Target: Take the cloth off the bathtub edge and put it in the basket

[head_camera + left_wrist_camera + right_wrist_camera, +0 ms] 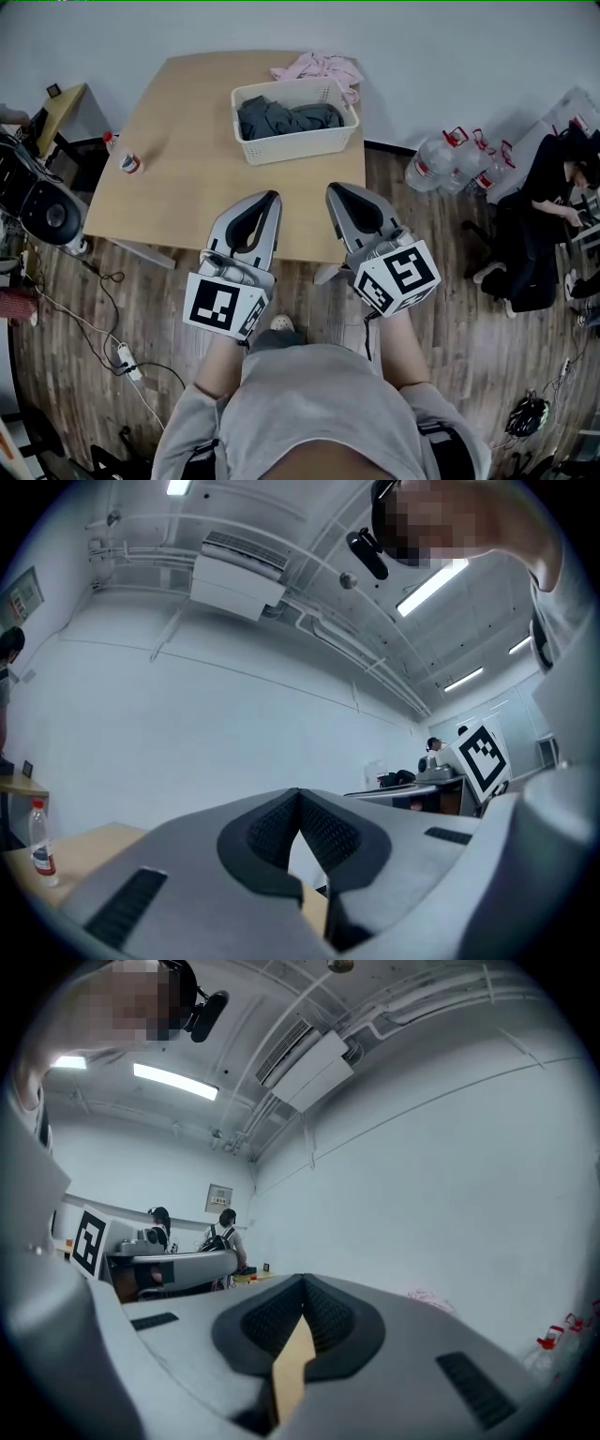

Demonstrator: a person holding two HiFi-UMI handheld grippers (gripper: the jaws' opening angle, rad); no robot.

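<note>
A white slatted basket [295,136] stands at the far side of the wooden table [187,187], and a dark grey cloth [286,117] lies inside it. A pink cloth [319,67] is bunched on the table behind the basket. My left gripper [272,197] and right gripper [335,190] hover side by side over the table's near edge, pointing toward the basket and well short of it. Both are shut with nothing between the pads. The left gripper view shows its jaws [298,794] meeting at the tip. The right gripper view [302,1283] shows the same.
A small bottle [129,162] stands on the table's left part, also seen in the left gripper view [39,841]. Several large water jugs [459,159] sit on the floor at the right, near a seated person [548,197]. Cables and a power strip [125,361] lie at the left.
</note>
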